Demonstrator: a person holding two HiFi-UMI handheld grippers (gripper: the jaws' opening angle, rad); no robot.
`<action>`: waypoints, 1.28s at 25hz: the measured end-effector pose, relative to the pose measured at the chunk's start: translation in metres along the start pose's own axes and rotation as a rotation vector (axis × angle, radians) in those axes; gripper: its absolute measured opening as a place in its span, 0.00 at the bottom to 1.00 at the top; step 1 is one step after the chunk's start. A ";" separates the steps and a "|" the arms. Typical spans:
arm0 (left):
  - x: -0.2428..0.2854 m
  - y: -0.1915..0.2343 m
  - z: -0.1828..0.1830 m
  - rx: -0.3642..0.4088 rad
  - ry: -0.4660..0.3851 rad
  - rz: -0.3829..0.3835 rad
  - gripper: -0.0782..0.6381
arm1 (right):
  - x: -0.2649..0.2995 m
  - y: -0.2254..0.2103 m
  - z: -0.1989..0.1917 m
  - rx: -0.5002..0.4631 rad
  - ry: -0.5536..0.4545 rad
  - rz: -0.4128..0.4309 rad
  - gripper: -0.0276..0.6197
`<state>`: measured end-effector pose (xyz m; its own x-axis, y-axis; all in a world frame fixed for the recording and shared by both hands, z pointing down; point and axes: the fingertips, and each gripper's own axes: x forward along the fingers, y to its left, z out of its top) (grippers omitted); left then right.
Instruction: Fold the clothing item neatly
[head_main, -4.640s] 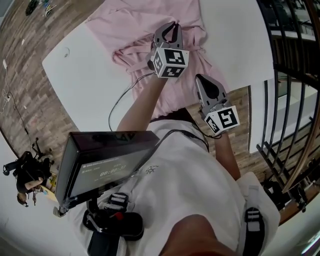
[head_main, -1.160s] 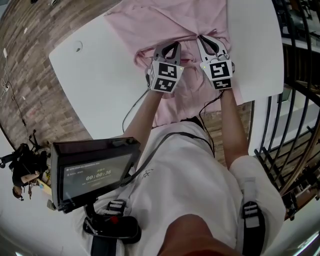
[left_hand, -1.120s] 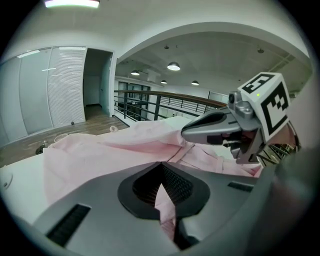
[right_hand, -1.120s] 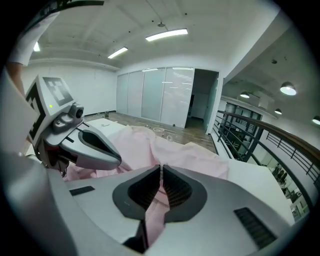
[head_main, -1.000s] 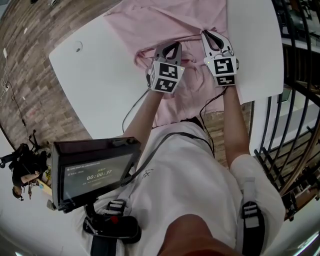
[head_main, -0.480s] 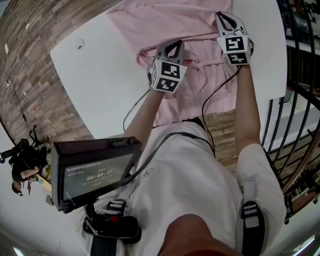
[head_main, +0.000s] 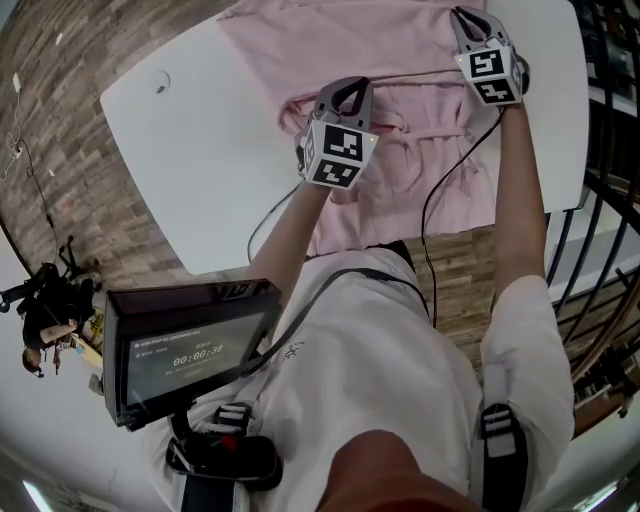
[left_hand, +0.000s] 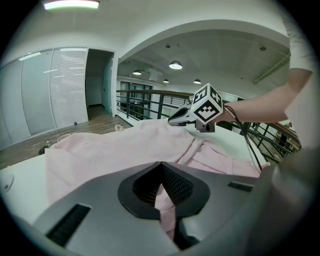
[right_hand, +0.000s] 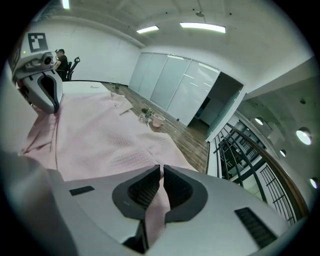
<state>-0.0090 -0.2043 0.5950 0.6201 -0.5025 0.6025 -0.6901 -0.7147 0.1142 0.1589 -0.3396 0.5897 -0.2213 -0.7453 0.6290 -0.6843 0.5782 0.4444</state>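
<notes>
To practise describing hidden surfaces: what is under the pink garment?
The pink garment lies on a white table, whose bare top shows on both sides. Its near part hangs over the table edge. Anything else beneath the cloth is covered.

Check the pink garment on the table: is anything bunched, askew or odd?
The pink garment is rumpled into ridges between the left gripper and right gripper, both shut on its fabric, rather than lying flat. Nothing looks damaged.
</notes>
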 end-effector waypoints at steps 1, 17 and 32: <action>-0.001 0.000 0.001 -0.002 -0.002 0.001 0.11 | 0.001 -0.004 -0.002 -0.002 0.004 -0.011 0.08; -0.006 0.008 0.020 -0.088 -0.042 0.025 0.11 | -0.025 0.071 0.000 0.327 -0.022 0.231 0.05; -0.049 0.016 -0.038 -0.058 0.135 0.131 0.11 | -0.094 0.115 -0.016 0.403 0.018 0.181 0.05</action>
<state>-0.0645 -0.1731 0.5976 0.4704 -0.5166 0.7154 -0.7843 -0.6163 0.0707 0.1124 -0.1976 0.5922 -0.3528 -0.6357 0.6866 -0.8528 0.5204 0.0436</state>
